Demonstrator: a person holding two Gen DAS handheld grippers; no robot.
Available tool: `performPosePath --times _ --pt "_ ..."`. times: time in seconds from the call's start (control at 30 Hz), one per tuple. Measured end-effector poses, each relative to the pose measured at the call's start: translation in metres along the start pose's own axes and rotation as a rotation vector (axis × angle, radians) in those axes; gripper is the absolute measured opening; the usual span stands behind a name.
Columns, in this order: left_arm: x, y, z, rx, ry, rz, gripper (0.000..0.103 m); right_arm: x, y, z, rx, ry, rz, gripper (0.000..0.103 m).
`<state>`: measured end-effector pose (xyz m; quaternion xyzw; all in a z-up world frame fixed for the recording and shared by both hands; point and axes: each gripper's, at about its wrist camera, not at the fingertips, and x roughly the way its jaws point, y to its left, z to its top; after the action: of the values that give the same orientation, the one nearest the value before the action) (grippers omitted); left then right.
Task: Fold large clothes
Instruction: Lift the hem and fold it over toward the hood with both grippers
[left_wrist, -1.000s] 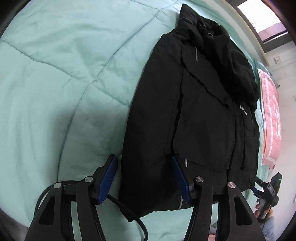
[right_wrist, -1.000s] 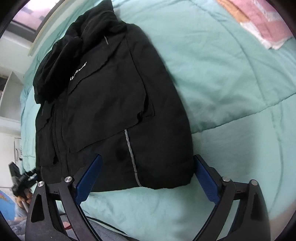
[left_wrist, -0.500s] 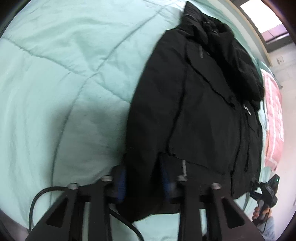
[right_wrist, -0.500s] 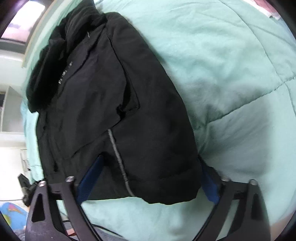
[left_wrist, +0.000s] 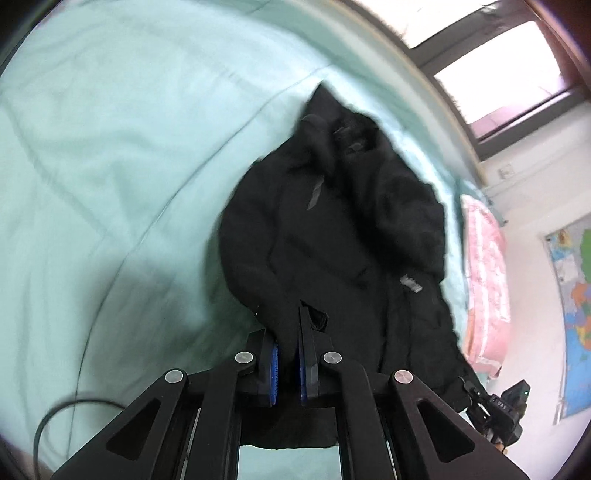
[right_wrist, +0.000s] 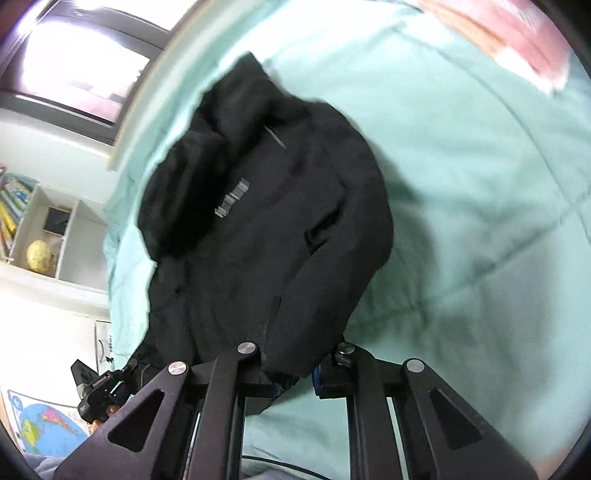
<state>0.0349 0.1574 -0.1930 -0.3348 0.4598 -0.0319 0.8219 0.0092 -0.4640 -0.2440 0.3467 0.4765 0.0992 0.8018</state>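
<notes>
Your left gripper (left_wrist: 288, 354), wide open a second ago with the hem lying between its blue pads, is now clamped on the near hem of the black hooded jacket (left_wrist: 332, 236); your right gripper (right_wrist: 291, 373) has likewise closed from its open straddle and pinches the hem's other corner. Both cameras have tilted upward since then, and the near edge of the jacket has come up off the bed while the hood end remains resting on the quilt. This reads as the start of the lengthwise fold, hem toward hood, though the fold itself is not yet made. The jacket lies on a mint-green quilted bedspread (left_wrist: 110, 166), with the hood toward the window (left_wrist: 498, 85). Beyond the jacket's far side from the left gripper is a pink patterned cloth (left_wrist: 484, 280). A wall map (left_wrist: 576, 306) hangs past that cloth. In the right view, a white shelf (right_wrist: 44, 229) holding books and a yellow globe stands beyond the bed's edge.
</notes>
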Motion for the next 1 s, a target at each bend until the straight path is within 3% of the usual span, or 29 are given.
performPosePath --times 0.13,0.27,0.6,0.87,1.0 --pt "-0.017 -0.022 0.032 0.024 -0.07 -0.075 0.008 -0.017 0.027 0.022 -0.032 -0.076 0.058 0.015" --pt "-0.025 -0.047 0.063 0.064 -0.131 -0.105 0.008 -0.031 0.058 0.048 -0.085 -0.142 0.119 0.014" --pt "-0.004 -0.106 0.151 0.254 -0.205 -0.028 0.008 -0.026 0.116 0.137 -0.191 -0.232 0.157 0.014" --pt "0.062 -0.137 0.238 0.257 -0.246 -0.049 0.008 0.024 0.151 0.227 -0.251 -0.277 0.115 0.014" --pt "0.115 -0.142 0.278 0.222 -0.272 0.025 0.009 0.07 0.155 0.282 -0.234 -0.276 0.102 0.014"
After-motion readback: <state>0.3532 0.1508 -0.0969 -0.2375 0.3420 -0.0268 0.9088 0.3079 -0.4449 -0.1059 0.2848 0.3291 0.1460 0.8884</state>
